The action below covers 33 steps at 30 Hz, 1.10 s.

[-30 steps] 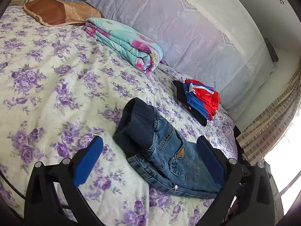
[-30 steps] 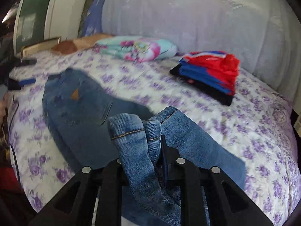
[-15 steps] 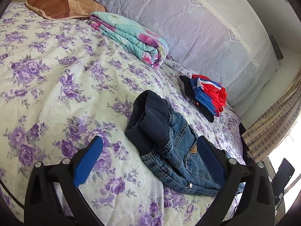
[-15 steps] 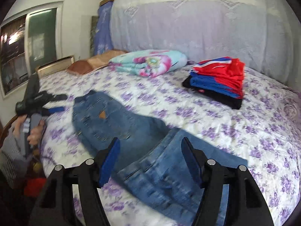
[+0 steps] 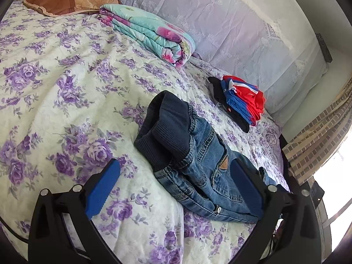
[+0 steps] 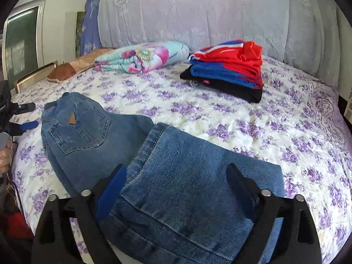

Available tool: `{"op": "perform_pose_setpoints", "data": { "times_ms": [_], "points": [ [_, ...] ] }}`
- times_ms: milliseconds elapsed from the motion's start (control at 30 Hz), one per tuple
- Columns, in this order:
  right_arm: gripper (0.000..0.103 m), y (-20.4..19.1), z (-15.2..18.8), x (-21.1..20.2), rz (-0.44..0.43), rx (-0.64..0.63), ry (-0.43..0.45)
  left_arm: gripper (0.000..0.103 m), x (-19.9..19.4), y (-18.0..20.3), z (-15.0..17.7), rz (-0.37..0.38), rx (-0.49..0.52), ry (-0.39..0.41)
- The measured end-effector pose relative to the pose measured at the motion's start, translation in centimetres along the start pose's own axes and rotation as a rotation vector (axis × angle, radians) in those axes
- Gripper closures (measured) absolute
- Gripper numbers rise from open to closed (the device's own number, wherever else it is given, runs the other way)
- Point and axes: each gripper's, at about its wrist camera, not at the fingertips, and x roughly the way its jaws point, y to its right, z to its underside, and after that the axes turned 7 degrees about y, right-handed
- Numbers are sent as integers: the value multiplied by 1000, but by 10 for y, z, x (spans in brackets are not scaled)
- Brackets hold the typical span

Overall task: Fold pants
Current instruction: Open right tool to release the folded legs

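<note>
Denim pants (image 6: 140, 154) lay on the bed (image 5: 66, 88), spread across the purple-flowered cover near its front edge, the blue fabric faded in places and stitched in tan thread. From the left wrist view the pants (image 5: 198, 165) showed a wide dark navy ribbed waistband, rumpled and standing open, with gathered denim below it, a small tan triangular patch and a metal button near the lower hem of the bunch. From the right wrist view a back pocket with that same tan triangle lay flat and face up to the left, while the legs were doubled back over themselves into a flat layered panel close to the camera, its folded edge running diagonally. The left gripper (image 5: 176, 191) hovered over the waistband end with its blue-padded jaws spread wide and nothing between them. The right gripper (image 6: 178, 189) hung just over the folded legs, jaws likewise wide apart, straddling the panel without pinching it. Farther back on the bed sat a stack of folded clothes (image 6: 228, 72) in red, blue and black, a folded floral quilt (image 5: 149, 33) in teal and pink, and a brown pillow (image 5: 66, 0) by the headboard side.
</note>
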Motion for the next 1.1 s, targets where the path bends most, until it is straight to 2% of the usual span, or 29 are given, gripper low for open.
{"op": "perform_pose_setpoints", "data": {
  "times_ms": [100, 333, 467, 600, 733, 800, 833, 867, 967, 1100],
  "points": [
    [4, 17, 4, -9, 13, 27, 21, 5, 6, 0, -1, 0, -12, -11],
    [4, 79, 15, -23, 6, 328, 21, 5, 23, 1, -6, 1, -62, -49],
    [4, 96, 23, -27, 18, 393, 23, 6, 28, -2, -12, 48, -150, -72],
    [4, 111, 28, -36, 47, 431, 46, 6, 36, -2, -15, 39, -195, -91],
    [4, 139, 38, -48, 34, 541, 90, 7, 41, 0, -15, 25, -211, -86],
    [4, 155, 47, -54, 30, 627, 107, 19, 40, 0, -14, 0, -211, -74],
    [4, 163, 53, -56, 26, 673, 108, 37, 40, -1, -14, -22, -210, -71],
    [4, 170, 59, -58, 14, 712, 107, 48, 40, -3, -14, -33, -212, -69],
    [4, 185, 74, -73, -44, 780, 141, 64, 36, -7, -15, -33, -221, -69],
    [4, 202, 79, -113, -5, 788, 260, 72, 26, 12, -19, -38, -161, -38]
  ]
}}
